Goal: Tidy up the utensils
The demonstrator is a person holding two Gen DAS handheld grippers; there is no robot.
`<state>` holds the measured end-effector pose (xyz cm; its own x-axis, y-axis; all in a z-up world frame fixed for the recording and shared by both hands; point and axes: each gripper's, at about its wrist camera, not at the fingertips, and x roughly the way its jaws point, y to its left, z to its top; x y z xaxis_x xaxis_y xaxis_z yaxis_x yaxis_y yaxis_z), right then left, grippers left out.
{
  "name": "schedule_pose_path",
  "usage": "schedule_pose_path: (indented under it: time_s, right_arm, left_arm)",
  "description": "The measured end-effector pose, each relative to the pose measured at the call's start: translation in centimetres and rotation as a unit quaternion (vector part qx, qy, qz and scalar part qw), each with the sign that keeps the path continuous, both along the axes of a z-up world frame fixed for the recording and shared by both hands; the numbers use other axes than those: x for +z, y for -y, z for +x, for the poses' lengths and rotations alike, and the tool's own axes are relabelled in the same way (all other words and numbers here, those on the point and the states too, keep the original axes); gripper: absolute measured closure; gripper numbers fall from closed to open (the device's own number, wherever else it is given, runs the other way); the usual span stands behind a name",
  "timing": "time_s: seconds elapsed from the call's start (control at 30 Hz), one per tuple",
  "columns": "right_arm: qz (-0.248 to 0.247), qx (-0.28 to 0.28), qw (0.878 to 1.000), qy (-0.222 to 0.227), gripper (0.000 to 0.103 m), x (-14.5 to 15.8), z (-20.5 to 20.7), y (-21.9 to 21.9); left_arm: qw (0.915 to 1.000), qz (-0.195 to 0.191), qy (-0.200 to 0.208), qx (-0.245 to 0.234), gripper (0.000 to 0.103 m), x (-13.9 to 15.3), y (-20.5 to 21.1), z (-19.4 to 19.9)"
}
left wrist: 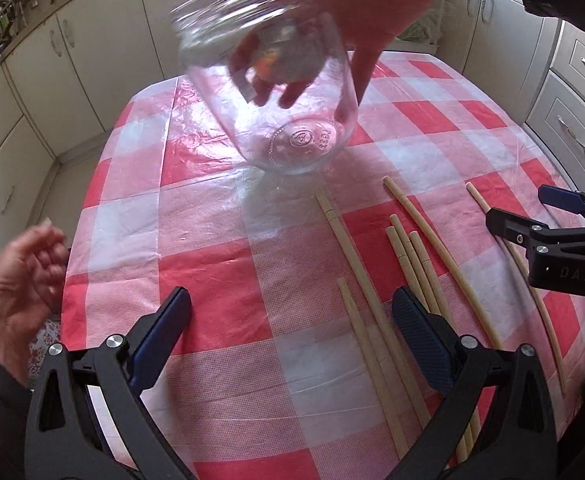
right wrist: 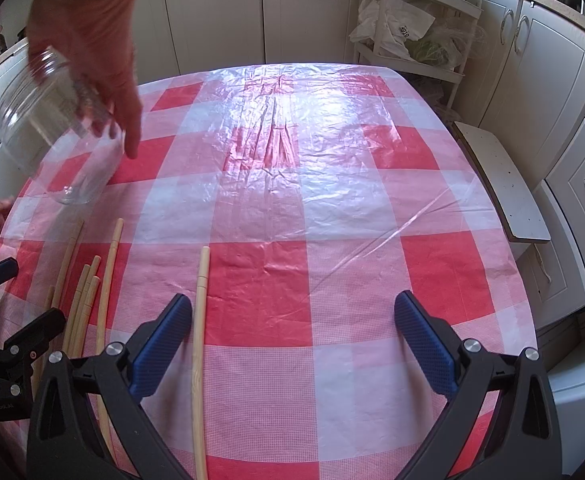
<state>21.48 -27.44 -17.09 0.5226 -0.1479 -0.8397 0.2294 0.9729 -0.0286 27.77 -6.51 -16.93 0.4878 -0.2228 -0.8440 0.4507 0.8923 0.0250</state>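
I'm judging the task as barely begun: the chopsticks (left wrist: pixel 376 304) are all lying loose on the surface (left wrist: pixel 220 280), none in the glass jar (left wrist: pixel 276 96), so every stick is left to collect. A bare hand (left wrist: pixel 356 8) is holding that jar tilted in the air, well ahead of the left claw (left wrist: pixel 290 320) and off the checked cloth, so the container isn't set down yet. A 2nd bare hand (left wrist: pixel 20 276) is hanging w/ fingers curled just left of the left claw. I'm keeping the left claw spread wide, gripping nothing; most sticks are lying by its right finger, running fwd & a bit left. I'm holding the right claw (right wrist: pixel 292 328) spread & empty too, hovering low over the surface; one chopstick (right wrist: pixel 200 344) is lying just beside its left finger, the rest of the bundle further to its left.
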Motion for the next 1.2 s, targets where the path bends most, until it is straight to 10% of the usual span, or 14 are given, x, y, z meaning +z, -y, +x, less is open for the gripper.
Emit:
schedule_pose_path:
  time_s: [0.93, 1.2]
  right_arm:
    - [0.0, 0.0, 1.0, 0.0, 0.006, 0.1, -0.4, -0.2]
    - [-0.001, 0.0, 1.0, 0.001, 0.006, 0.1, -0.4, -0.1]
  left_arm:
    - [1.0, 0.0, 0.0, 0.0, 0.007, -0.1, 0.1, 0.0]
    - [0.9957, 0.041, 0.037, 0.075, 0.007, 1.7, -0.2, 0.0]
